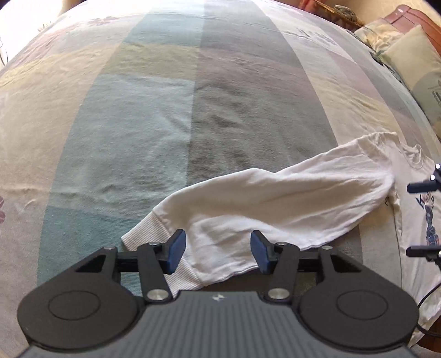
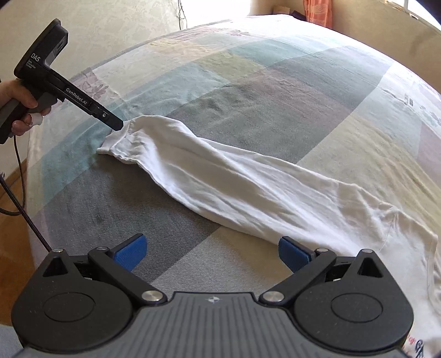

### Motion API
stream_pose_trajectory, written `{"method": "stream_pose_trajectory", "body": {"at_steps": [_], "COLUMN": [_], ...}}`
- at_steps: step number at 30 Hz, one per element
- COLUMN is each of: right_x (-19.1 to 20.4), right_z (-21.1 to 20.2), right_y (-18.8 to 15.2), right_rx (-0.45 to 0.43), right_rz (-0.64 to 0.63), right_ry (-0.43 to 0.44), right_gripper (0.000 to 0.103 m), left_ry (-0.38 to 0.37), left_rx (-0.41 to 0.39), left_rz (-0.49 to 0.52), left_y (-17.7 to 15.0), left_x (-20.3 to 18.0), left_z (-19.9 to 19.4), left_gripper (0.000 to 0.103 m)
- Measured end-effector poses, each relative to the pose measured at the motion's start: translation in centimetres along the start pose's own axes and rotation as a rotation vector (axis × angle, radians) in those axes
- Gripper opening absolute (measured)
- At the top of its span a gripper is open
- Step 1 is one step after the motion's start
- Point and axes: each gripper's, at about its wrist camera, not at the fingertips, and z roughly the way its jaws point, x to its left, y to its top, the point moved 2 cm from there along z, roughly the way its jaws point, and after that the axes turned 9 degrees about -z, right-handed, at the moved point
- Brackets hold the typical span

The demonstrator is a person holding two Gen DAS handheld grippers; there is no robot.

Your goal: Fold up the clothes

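1. Pads of the left gripper (image 1: 217, 252), blue, stand apart over the cuff end of a white sleeve (image 1: 275, 201). The cloth lies below and between them, and neither pad presses on it.
2. Left gripper shows again in the right wrist view (image 2: 118, 125), a black tool in a hand (image 2: 20, 110) at the left edge. Its tip sits at the ribbed cuff (image 2: 115, 141). Whether it touches the cuff cannot be told from there.
3. Right gripper (image 2: 212, 253) has its blue pads spread wide. Nothing is between them but the bedspread (image 2: 261, 91). Its right pad is just beside the lower edge of the sleeve, not on it.
4. The sleeve lies stretched flat on the bed, running from the cuff near the bed's edge to the shoulder of a white shirt (image 2: 399, 234).
5. The shirt body lies on the bed to the right of the sleeve. A blue printed figure (image 1: 430, 223) shows on its front in the left wrist view, close to the black tips of the right gripper at that view's right edge.
6. The bedspread is a patchwork of pale blocks: teal, grey, cream and lilac, with a few creases.
7. A black cable (image 2: 24, 209) hangs from the left tool over the bed's side, above a wood floor (image 2: 13, 261).
8. Farther off, pillows (image 1: 408, 52) lie at the far right corner of the bed in the left wrist view.
9. Farthest, an orange curtain (image 2: 317, 11) hangs beyond the bed in the right wrist view.
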Motion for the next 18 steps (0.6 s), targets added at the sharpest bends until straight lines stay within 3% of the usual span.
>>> {"method": "stream_pose_trajectory", "body": {"at_steps": [3,5,9,15,18], "right_x": [-2.1,-3.5,-7.0,-11.8,-13.4], "right_z": [0.7,1.3,3.9,8.0,9.9], "right_y": [1.2,2.0,4.1,7.6,9.1], "right_rx": [0.015,0.023,0.061,0.155,0.192], "right_rz": [-0.114,-0.185,-0.284,-0.302,-0.289], "right_ry": [0.015,0.035,0.154,0.385,0.470], "right_gripper": [0.101,0.092,0.080,0.079,0.079], "left_ry": [0.035,0.017,-0.010,0.104,0.127], "left_rx": [-0.034,-0.046,-0.070,-0.122,-0.162], "left_rz": [0.045,-0.002,-0.059,0.098,0.119], "left_y": [-0.6,-0.7,-1.0,-2.9,-4.3], "left_x": [-2.4,-3.2,-4.6,-7.9,-9.4], "left_z": [0.3,0.5,0.6,0.4,0.3], "left_gripper": [0.056,0.061,0.062,0.067,0.069]}}
